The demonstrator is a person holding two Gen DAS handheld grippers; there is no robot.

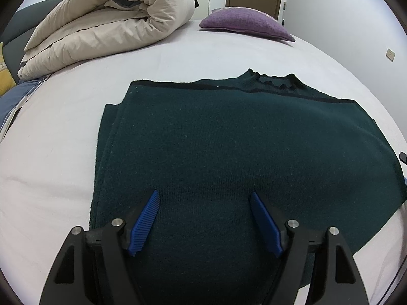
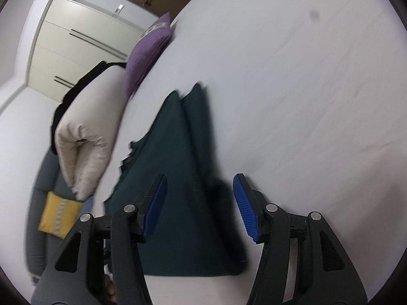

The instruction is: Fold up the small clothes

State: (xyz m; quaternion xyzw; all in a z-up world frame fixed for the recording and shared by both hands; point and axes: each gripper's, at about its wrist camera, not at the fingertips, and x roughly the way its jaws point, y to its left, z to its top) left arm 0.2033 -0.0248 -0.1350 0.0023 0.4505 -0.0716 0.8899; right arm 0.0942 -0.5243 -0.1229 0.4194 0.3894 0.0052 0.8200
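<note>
My left gripper (image 1: 204, 195) gapes wide, empty, above the dark green knitted sweater (image 1: 229, 139) lying flat ahead. My right gripper (image 2: 199, 180) likewise, over its hem edge; bare white bedsheet (image 2: 318, 89) rightward.

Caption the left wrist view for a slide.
Open left hand-held gripper above a partly folded dark green sweater on a white bed.
</note>
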